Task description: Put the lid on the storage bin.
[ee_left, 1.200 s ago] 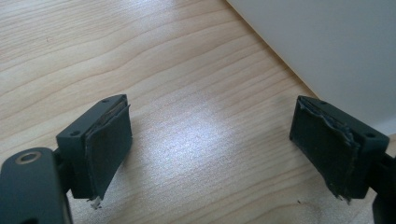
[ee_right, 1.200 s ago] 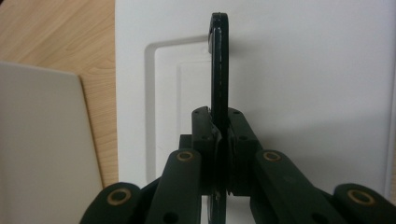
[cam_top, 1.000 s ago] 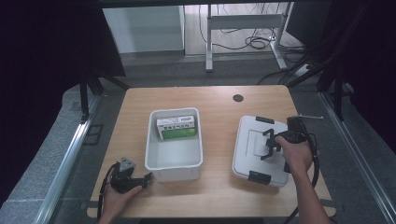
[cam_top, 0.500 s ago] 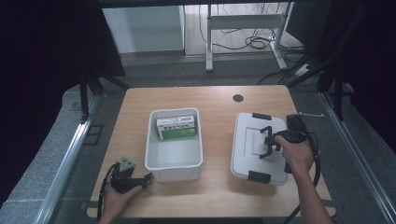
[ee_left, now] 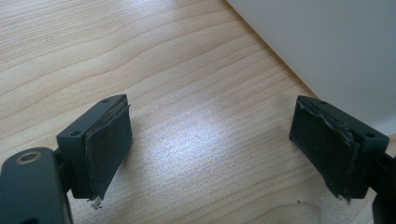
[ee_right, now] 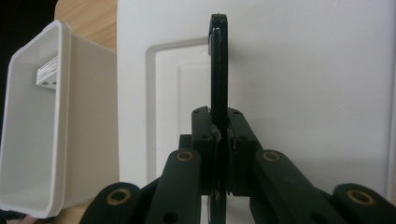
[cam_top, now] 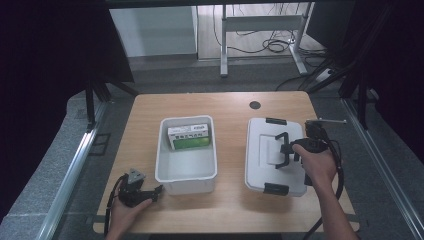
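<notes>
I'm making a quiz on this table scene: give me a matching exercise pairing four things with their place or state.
Things:
1. green and white box
2. right gripper
3. left gripper
4. lid

Places or states:
A. open above bare wood, beside the bin
B. lying flat at the right of the table
C. inside the white bin, at its far end
D. shut on the black handle

Pairs: 1-C, 2-D, 3-A, 4-B
</notes>
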### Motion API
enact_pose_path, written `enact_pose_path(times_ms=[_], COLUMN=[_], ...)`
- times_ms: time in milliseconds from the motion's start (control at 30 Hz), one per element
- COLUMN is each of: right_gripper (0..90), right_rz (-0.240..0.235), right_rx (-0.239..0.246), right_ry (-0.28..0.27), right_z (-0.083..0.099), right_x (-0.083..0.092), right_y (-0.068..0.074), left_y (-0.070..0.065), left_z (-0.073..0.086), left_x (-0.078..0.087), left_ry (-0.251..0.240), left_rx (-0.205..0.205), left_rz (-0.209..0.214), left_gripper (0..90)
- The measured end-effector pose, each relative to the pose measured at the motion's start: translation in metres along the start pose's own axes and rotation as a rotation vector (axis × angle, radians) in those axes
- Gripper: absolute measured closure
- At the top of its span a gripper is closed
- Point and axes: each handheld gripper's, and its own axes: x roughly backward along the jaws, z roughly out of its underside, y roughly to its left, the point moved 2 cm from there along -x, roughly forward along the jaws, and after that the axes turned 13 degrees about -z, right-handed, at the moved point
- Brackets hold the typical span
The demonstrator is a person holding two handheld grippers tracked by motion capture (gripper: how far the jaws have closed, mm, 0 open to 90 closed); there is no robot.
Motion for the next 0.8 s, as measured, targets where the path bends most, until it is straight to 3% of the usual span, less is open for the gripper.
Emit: enact_pose_path(times_ms=[500,800], right_gripper=[84.6,84.6], right_rz=[-0.040,-0.071], right_rx=[0.071,0.087], right_ry=[0.010,0.019], right_z=[0.000,0.000], right_x=[0.000,-0.003], right_y=[0.031,0.046], left_y=[0.000,0.000], left_z=[0.000,0.000], left_x=[0.000,0.001], left_ry=[-0.002,-0.001], left_rx=[-0.001,0.002], left_rz=[-0.001,-0.003], left_gripper=[13.1,13.2])
